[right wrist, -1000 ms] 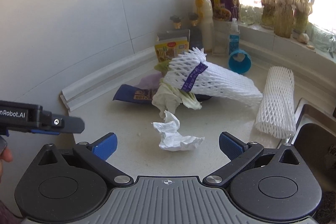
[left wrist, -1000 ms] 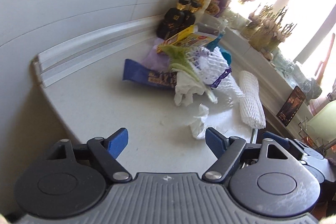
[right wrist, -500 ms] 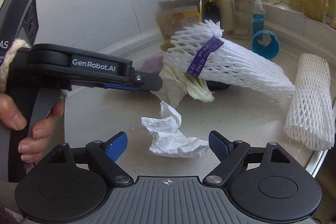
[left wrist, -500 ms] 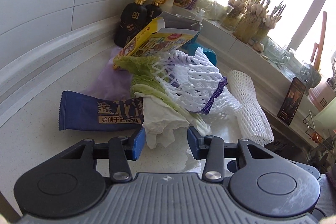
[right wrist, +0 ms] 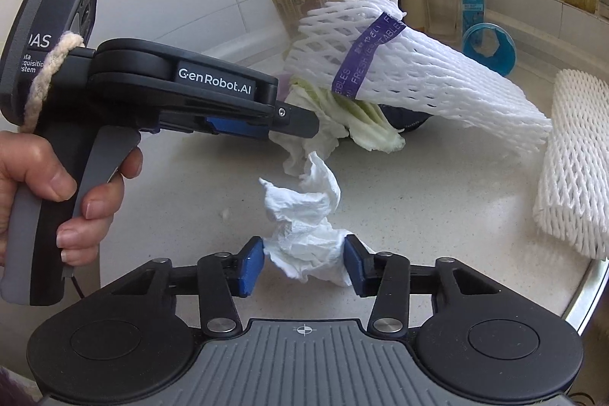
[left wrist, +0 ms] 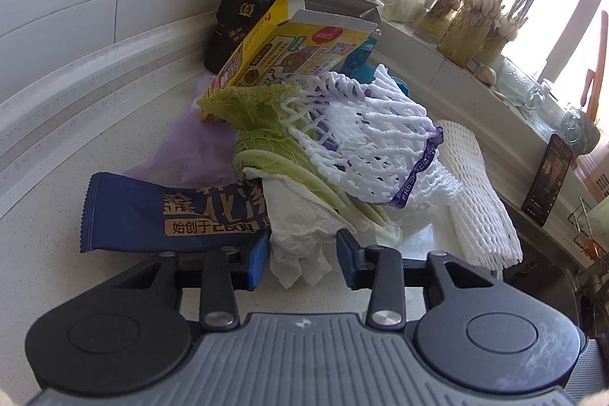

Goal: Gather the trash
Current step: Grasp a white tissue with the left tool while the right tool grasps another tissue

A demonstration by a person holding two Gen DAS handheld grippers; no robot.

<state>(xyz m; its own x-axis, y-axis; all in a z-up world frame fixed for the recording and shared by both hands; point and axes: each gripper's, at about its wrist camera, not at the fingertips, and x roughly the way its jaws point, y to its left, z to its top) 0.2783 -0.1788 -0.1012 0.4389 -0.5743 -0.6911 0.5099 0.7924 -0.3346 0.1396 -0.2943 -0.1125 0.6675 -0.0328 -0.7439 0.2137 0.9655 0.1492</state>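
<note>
At the lower centre of the right wrist view, the right gripper has its blue pads pressed against both sides of a crumpled white tissue, which stands up from the speckled counter in a twisted peak. In the left wrist view, the left gripper sits narrowed around the hanging end of a second white tissue; its left pad touches the paper, while a slight gap shows on the right. That tissue lies under pale green cabbage leaves and a white foam net sleeve with a purple band. A blue wrapper lies at centre left and a yellow box leans above.
</note>
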